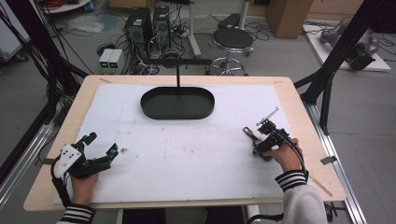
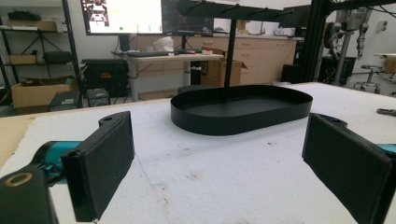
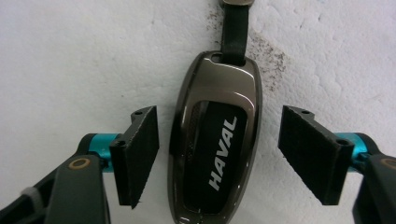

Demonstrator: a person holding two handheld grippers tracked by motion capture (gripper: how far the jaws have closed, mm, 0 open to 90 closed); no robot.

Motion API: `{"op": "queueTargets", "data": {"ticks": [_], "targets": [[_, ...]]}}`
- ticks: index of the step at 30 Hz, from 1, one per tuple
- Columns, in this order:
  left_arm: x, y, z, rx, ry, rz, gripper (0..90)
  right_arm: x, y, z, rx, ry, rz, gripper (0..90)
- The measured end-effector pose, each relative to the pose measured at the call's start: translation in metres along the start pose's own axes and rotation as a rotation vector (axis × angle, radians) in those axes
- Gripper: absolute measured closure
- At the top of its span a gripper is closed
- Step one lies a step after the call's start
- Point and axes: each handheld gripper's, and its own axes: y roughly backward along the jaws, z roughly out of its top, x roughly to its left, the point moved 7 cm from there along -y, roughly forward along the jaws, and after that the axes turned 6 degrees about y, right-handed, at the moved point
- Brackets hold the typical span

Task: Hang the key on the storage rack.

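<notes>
The right gripper [image 3: 219, 156] is poised straight over a car key fob [image 3: 215, 135], a glossy dark case with HAVAL lettered down its face and a black strap [image 3: 234, 25] running out of its top end. The jaws stand spread, one pad on each side of the fob, neither touching it yet. In the high view the fob [image 1: 249, 134] lies on the white foam mat [image 1: 187, 154] toward the table's right side, just ahead of the right gripper [image 1: 262, 140], well apart from the black oval tray [image 1: 178, 103] at the far middle with its upright post and crossbar.

The step in hand looks like a pick-up of the fob. To do it well, I'd say the pads want to drop level until they straddle the case at its widest part, then close evenly across the narrow width. The shell is rounded and shiny, so a squeeze too high on the curve could squirt it out; gripping low, near the mat, seems safer. The left pad sits a little closer to the case than the right, so centring first would stop the fob being shoved sideways.

The left gripper [image 1: 100, 151] rests near the table's front left, jaws wide apart and empty, pointing at the tray [image 2: 240, 109].
</notes>
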Motion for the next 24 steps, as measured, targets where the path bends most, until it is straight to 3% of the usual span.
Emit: {"op": "queueTargets", "data": {"ticks": [5, 6, 8, 16, 20, 24], "targets": [[-0.0002, 0.0, 0.0, -0.001, -0.001, 0.0, 9.6, 0.0002, -0.0018, 0.0011, 0.007, 0.017, -0.006, 35.2], [-0.0002, 0.0, 0.0, 0.0, 0.0, 0.0, 9.6, 0.0007, -0.0025, 0.0017, 0.015, 0.03, -0.005, 42.4], [-0.0001, 0.0, 0.0, -0.001, 0.0, 0.0, 9.6, 0.0019, -0.0028, 0.0022, 0.017, 0.014, 0.015, 45.8], [-0.0001, 0.0, 0.0, -0.001, 0.0, 0.0, 9.6, 0.0021, -0.0018, 0.0029, 0.03, 0.007, 0.016, 47.8], [-0.0001, 0.0, 0.0, -0.001, 0.0, 0.0, 9.6, 0.0018, -0.0006, 0.0029, 0.017, 0.028, 0.023, 47.9], [0.0001, 0.0, 0.0, 0.0, 0.002, 0.002, 9.6, 0.0038, 0.0061, 0.0067, -0.033, 0.107, -0.001, 48.0]]}}
